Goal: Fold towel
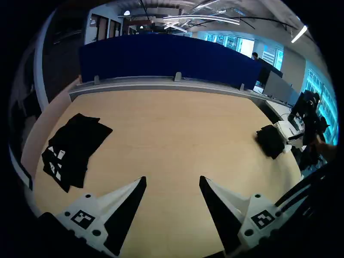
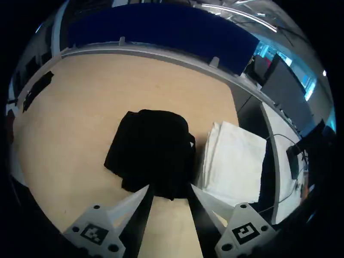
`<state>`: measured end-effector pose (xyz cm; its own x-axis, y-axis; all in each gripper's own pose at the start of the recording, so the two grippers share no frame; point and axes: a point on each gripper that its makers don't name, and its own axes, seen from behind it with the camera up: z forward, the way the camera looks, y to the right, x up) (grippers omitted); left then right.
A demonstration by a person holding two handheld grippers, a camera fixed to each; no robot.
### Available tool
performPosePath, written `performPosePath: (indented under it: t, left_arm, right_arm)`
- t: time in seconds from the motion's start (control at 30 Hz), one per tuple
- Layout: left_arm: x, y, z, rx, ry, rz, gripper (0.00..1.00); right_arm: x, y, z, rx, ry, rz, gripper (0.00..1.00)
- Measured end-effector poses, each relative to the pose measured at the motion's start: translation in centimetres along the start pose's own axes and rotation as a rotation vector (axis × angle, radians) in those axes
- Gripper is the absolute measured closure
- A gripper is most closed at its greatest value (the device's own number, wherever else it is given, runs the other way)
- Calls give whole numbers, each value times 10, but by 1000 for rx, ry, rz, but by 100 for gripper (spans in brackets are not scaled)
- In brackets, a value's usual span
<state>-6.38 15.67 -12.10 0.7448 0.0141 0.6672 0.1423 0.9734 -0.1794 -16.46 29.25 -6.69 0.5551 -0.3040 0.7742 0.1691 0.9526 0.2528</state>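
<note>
Light-wood tabletop [image 1: 172,120] runs back to a dark blue fabric partition [image 1: 172,56], with office desks and ceiling lights beyond it. In the left gripper view, the left gripper [image 1: 172,189] hovers over bare wood with its jaws spread wide and nothing between them. Well off to its left lies a rumpled black cloth with small white tags [image 1: 73,150], spread unevenly and overlapping itself with no clean edges. At the far right edge of the table sits a compact black towel bundle [image 1: 271,139]. In the right gripper view that same bundle [image 2: 150,150] lies directly ahead of the right gripper [image 2: 170,189]. Its jaws are parted, with their tips at the bundle's near hem. I see no pinch on the fabric, so I read it as released. Just beside the bundle, on its right, rests a stack of folded white towels [image 2: 234,165], squared and tidy. Judging from the layout, the bundle looks gathered into a thick packet, though its outline is lumpy and may want a last straightening. The tagged cloth looks unfolded, so that piece seems to be what remains.
</note>
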Motion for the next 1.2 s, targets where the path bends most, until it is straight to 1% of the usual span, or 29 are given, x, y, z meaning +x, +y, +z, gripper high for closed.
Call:
performPosePath:
  t: [0.1,0.13,0.27,0.57,0.7,0.97,1.2]
  left_arm:
    - [1,0,-1,0,0,-1,9]
    - [2,0,-1,1,0,0,9]
    - [3,-2,-3,4,2,2,9]
    - [3,-6,-2,11,-2,-1,9]
    - [1,-7,-2,13,-4,3,9]
    - [1,-13,-2,23,-7,2,9]
    - [0,-15,-1,30,-9,1,9]
  right_arm:
    - [6,-6,5,10,15,23,6]
    - [8,-9,7,15,18,32,0]
    - [15,-19,14,29,32,57,0]
    - [25,-36,26,43,45,76,0]
    - [19,-39,33,46,31,94,0]
    - [-2,-36,49,38,-13,129,0]
    - [-14,-35,57,40,-47,126,0]
